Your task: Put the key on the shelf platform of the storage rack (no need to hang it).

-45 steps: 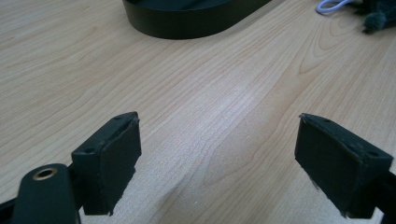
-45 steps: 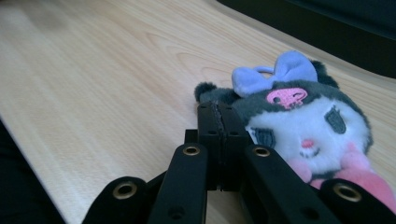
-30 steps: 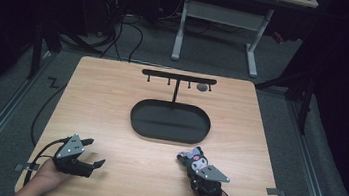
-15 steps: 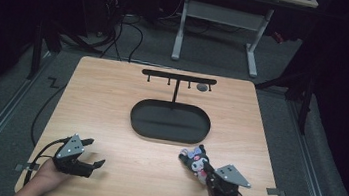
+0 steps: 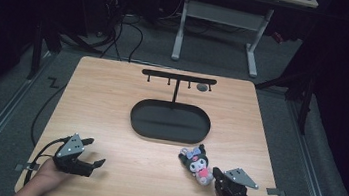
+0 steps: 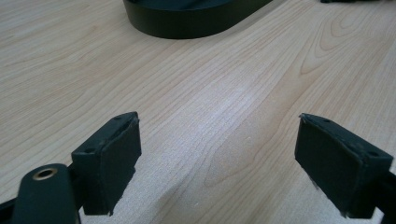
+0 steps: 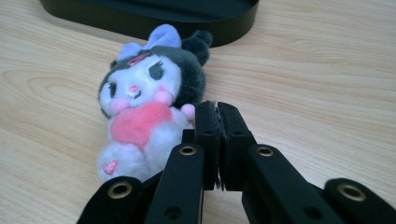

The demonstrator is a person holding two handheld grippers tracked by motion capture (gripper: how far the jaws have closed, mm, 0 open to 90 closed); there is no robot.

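A: Where's the plush toy (image 5: 197, 163)?
B: Near the counter's (image 5: 112, 95) front right corner, beside the black tray (image 5: 170, 121).
A: And the hand-held grippers?
B: Right hand-held gripper (image 7: 217, 116) closed, empty, alongside the toy; left hand-held gripper (image 6: 219, 154) wide open, idle, ready.

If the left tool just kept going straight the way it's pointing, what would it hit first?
Probably the black oval tray. The left tool has its jaws open over bare table, with the tray's wall ahead; depth is hard to judge.
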